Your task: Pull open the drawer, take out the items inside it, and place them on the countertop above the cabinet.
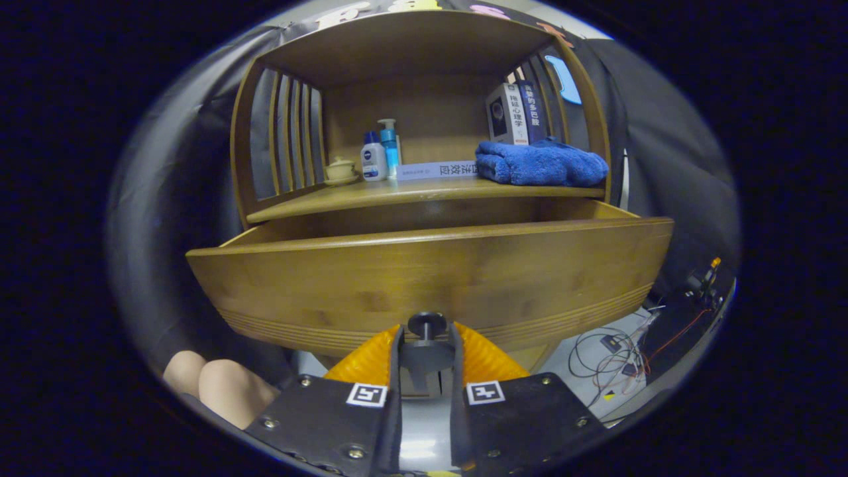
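A wooden cabinet has its drawer [430, 275] pulled out toward me, with its front panel close ahead. A dark round knob [426, 324] sticks out low on that panel. My gripper [426, 344] is shut on the knob, one finger pressing on each side of it. The drawer's inside is hidden behind the front panel. Above the drawer runs the countertop [424, 193]. It holds a folded blue towel [540, 163] on the right, two bottles [381, 156] and a small lidded cup [340, 171] on the left, and a flat book [437, 170] in the middle.
Two upright books [518, 114] lean at the back right of the countertop, behind the towel. Slatted wooden sides and a top board enclose the shelf space. Cables [613, 358] lie on the floor to the lower right. A person's knees [218, 387] are at the lower left.
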Motion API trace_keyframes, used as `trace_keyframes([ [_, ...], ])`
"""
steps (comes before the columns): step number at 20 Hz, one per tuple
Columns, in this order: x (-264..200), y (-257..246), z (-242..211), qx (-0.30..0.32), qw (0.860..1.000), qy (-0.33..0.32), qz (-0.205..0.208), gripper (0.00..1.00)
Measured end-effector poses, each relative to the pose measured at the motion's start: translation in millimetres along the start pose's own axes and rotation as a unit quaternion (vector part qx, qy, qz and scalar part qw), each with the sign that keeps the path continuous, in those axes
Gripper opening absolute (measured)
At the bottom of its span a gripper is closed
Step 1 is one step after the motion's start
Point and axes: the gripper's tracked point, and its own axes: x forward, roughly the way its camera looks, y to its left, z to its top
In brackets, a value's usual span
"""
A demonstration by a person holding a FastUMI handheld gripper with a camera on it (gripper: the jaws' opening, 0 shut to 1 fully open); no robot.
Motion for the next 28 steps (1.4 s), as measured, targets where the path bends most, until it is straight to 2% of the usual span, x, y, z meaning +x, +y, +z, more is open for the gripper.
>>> trace_keyframes([
  [4, -25.0, -0.3, -18.9, 0.007, 1.0, 0.016, 0.001, 0.29],
  [12, -41.0, 0.2, -27.7, 0.014, 0.999, 0.028, -0.006, 0.3],
  [15, -42.1, 4.0, -28.6, 0.008, 0.999, 0.045, 0.008, 0.29],
  [17, -50.7, 5.2, -31.7, 0.003, 0.998, 0.055, 0.016, 0.39],
  [18, -56.8, 4.2, -33.0, -0.003, 0.998, 0.058, 0.015, 0.53],
  [19, -65.3, 4.2, -32.2, -0.007, 0.998, 0.06, 0.013, 0.57],
  [21, -86.5, 13.5, -15.3, -0.005, 0.999, 0.039, 0.024, 0.57],
  [25, -101.7, 29.3, 53.3, -0.019, 0.999, -0.014, 0.042, 0.57],
  [28, -79.8, 31.9, 89.0, -0.042, 0.997, -0.009, 0.06, 0.69],
])
